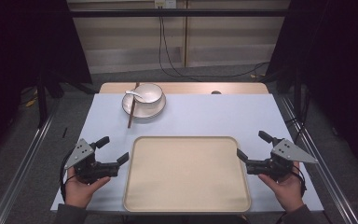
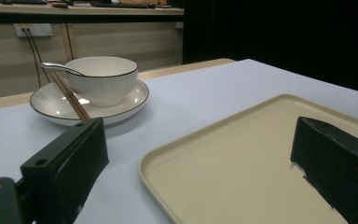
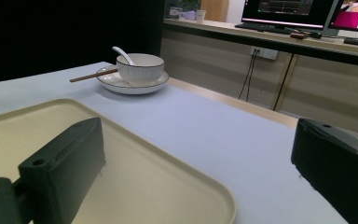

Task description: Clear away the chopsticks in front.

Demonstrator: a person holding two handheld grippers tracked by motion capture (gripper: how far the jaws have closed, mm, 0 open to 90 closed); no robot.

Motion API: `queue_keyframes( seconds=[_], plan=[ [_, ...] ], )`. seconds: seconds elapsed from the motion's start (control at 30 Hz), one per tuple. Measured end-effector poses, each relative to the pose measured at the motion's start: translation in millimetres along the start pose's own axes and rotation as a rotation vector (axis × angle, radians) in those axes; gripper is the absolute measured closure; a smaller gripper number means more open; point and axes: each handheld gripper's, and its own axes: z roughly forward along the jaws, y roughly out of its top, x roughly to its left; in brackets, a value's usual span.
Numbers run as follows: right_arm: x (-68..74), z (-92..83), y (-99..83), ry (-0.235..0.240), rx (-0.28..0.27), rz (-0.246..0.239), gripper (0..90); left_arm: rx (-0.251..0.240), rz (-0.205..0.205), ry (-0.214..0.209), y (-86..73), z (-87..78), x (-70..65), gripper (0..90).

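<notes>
Dark curtains all around, pale wall panels at the back, and a light blue worktop (image 1: 205,116) in the middle. Sitting on it near the person is a big beige tray (image 1: 186,175), bare, with its long axis running left to right.

Both hands flank it. The left gripper (image 1: 113,150) sits just beside the tray's left edge, jaws spread wide with nothing between them. The right gripper (image 1: 253,145) is just off the right edge, also released. Both point forward and slightly inward.

Toward the far left of the worktop there's a white bowl (image 1: 148,93) on a plate (image 1: 144,108), with a spoon (image 1: 134,94) resting in the bowl and 1 pair of brown chopsticks (image 1: 131,111) lying across the plate rim, long axis pointing roughly toward the person.

My guess: that dish set is what gets moved onto the tray. It lies ahead and left, so the left gripper is clearly nearer.
</notes>
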Motion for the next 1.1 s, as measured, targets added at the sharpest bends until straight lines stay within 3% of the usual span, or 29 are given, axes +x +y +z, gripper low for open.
queue_keyframes(
  seconds=[0.17,0.37,0.47,0.97,1.1],
  plan=[
    [0.6,-1.2,0.1,0.007,0.001,0.001,2.1,0.006,-0.019,0.003,-1.1,5.1,3.5,3.8],
    [4.6,-7.5,0.5,-0.001,-0.004,-0.004,2.1,0.031,-0.011,0.018,0.9,12.8,4.7,3.9],
    [5.5,-7.0,-0.3,0.006,-0.004,-0.017,2.1,0.015,-0.044,0.024,2.5,15.7,7.1,3.9],
    [6.7,-7.7,-3.2,0.039,0.004,-0.017,2.1,0.066,-0.091,0.138,11.6,37.7,33.8,5.2],
    [6.4,-9.1,-3.2,0.050,0.000,-0.023,2.2,0.087,-0.106,0.149,14.8,47.9,41.8,5.7]
  ],
)
